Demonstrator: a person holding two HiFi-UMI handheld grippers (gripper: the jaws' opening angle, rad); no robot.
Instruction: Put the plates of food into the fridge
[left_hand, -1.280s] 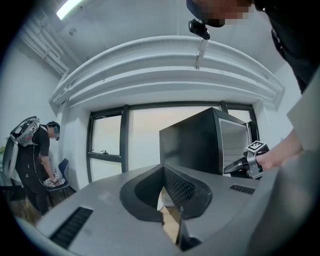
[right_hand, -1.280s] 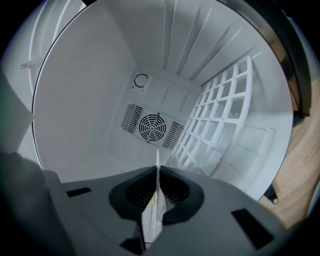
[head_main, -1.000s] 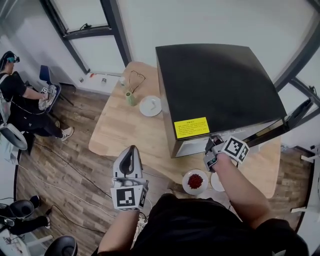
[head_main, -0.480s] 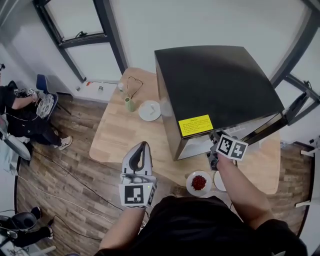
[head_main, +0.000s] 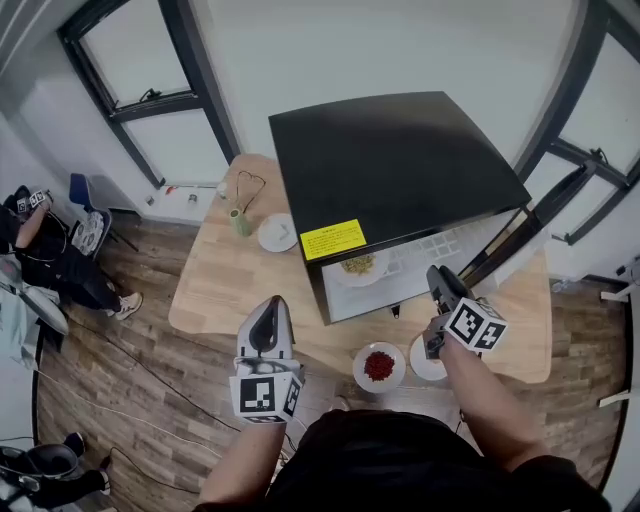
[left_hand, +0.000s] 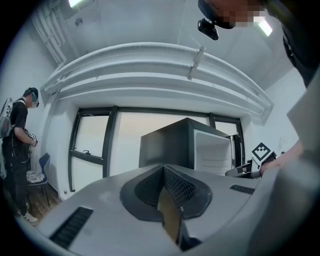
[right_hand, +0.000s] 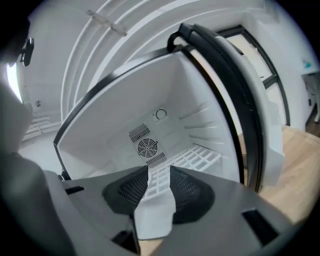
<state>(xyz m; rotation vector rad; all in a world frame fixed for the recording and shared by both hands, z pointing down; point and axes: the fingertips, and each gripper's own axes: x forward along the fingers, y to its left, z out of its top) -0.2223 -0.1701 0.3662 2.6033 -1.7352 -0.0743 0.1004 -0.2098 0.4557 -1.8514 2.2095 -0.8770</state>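
A pale wooden counter (head_main: 215, 290) fills our view, and a black box fridge (head_main: 400, 160) stands on it toward one o'clock with its door open. Our right tongs (head_main: 438, 278), at four o'clock, have just been opening; they stand apart and empty, aimed into the fridge. Our left tongs (head_main: 268, 308), at seven o'clock, are closed on nothing. One white plate of yellowish food (head_main: 357, 265) sits inside the fridge. A white plate of red food (head_main: 378, 366) lies on the counter at five o'clock.

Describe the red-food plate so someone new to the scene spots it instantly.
Find the black fridge standing open on the wooden table. Two white plates sit at the table's near edge before it. The plate of red food is the left one; the neighbour plate shows only white.
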